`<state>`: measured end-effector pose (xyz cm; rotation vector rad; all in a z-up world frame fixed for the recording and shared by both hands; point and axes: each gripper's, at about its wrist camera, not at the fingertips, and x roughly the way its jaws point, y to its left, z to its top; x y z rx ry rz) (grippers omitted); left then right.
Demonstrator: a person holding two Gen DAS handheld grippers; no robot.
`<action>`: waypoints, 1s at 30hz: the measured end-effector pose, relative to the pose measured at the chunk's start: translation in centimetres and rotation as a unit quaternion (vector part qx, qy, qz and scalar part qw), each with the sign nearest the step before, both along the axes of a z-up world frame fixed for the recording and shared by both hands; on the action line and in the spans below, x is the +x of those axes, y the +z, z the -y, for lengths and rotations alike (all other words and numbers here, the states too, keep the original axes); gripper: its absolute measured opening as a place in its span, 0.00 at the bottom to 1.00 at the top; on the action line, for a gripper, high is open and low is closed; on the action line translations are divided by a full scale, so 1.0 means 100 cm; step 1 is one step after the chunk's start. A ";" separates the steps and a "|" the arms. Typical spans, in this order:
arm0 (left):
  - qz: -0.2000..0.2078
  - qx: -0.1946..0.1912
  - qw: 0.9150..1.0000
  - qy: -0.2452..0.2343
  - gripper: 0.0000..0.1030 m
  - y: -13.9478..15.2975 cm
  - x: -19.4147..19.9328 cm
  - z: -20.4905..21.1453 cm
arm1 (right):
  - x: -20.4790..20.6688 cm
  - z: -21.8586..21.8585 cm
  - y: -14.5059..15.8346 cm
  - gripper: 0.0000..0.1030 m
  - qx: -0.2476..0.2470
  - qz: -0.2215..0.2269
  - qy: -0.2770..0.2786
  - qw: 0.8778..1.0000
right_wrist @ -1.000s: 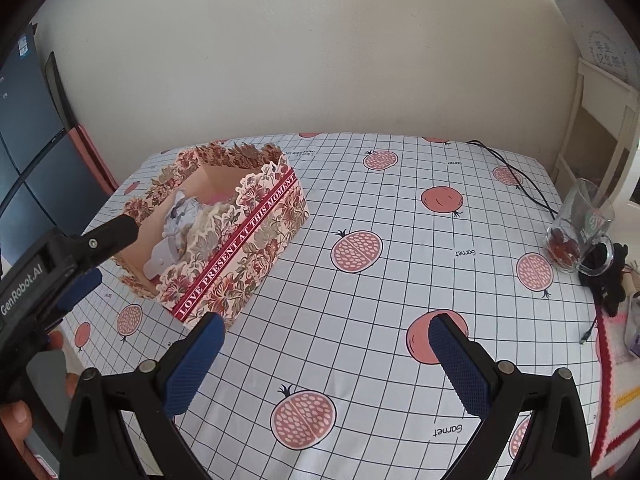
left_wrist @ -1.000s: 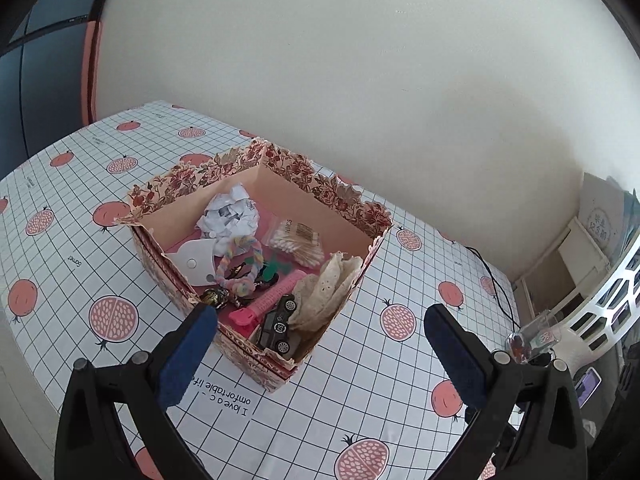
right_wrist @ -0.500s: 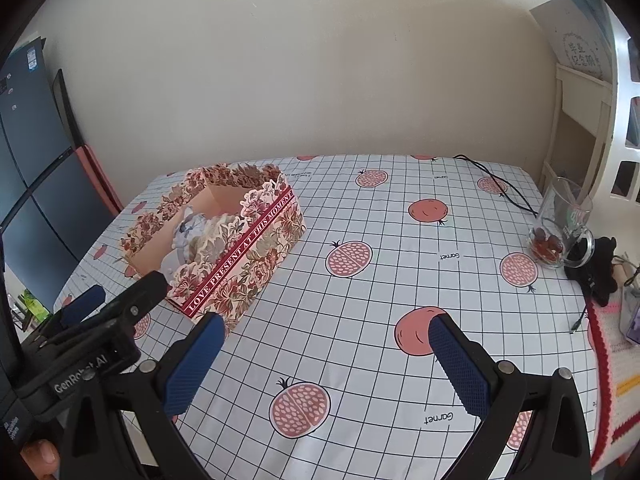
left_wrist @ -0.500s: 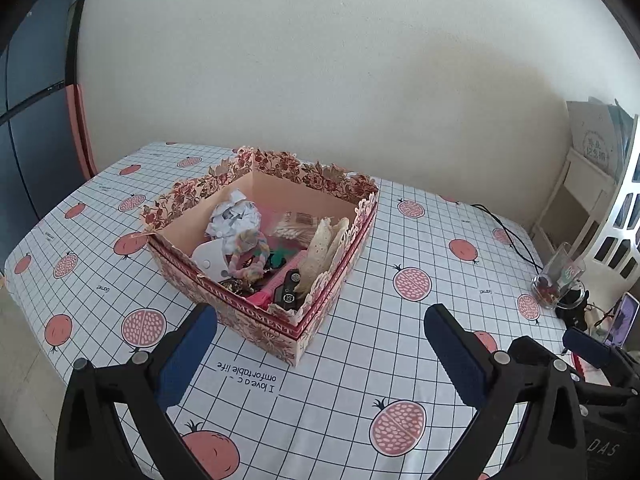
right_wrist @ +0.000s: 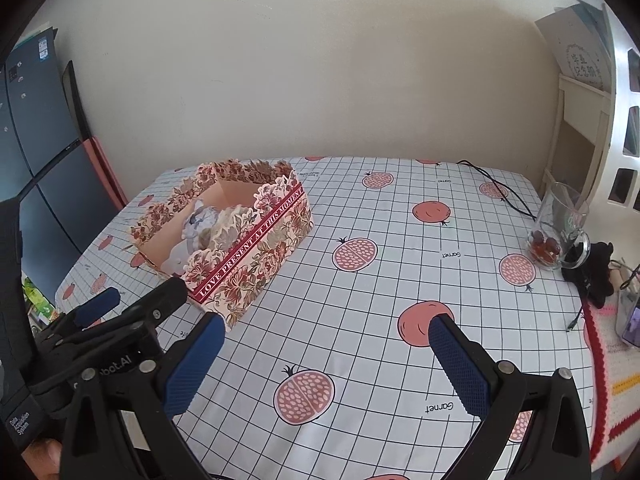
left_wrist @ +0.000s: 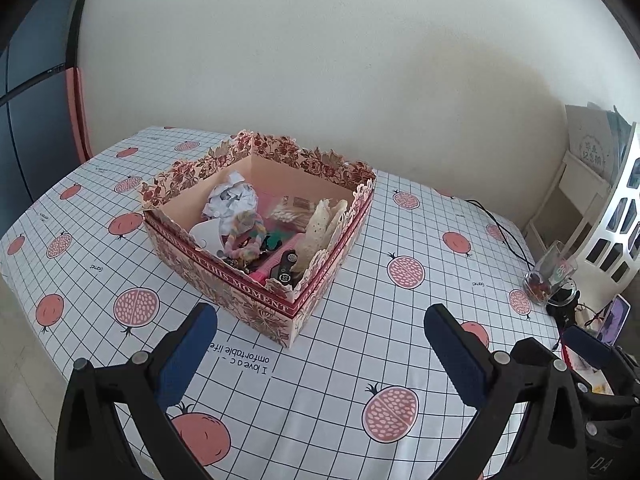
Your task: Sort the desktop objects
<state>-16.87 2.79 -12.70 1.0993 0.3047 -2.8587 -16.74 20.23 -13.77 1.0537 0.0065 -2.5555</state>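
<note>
A floral cardboard box [left_wrist: 256,300] stands on the pomegranate-print tablecloth [left_wrist: 360,340]. In it lie crumpled paper [left_wrist: 232,200], a pastel rope ring [left_wrist: 244,236], a black toy car [left_wrist: 285,266], a lace doily [left_wrist: 320,228], a bag of cotton swabs [left_wrist: 290,210] and pink items. My left gripper [left_wrist: 320,344] is open and empty, held back from the box's near corner. My right gripper [right_wrist: 326,356] is open and empty over bare cloth, right of the box [right_wrist: 256,248]. The left gripper's body [right_wrist: 112,332] shows at the right wrist view's lower left.
A glass mug [right_wrist: 560,236] with red bits stands at the table's right edge, also in the left wrist view [left_wrist: 550,276]. A black cable [right_wrist: 500,188] runs along the far right. A black object [right_wrist: 596,272], a phone [left_wrist: 614,324] and a white shelf [right_wrist: 616,120] lie right.
Both grippers have drawn back and risen from the box, which now looks smaller and farther. Both stayed open and empty.
</note>
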 end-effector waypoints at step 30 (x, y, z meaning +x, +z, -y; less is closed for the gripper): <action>0.006 0.002 1.000 0.025 1.00 -0.004 0.004 0.003 | 0.005 0.004 0.006 1.00 0.007 -0.031 0.015 0.999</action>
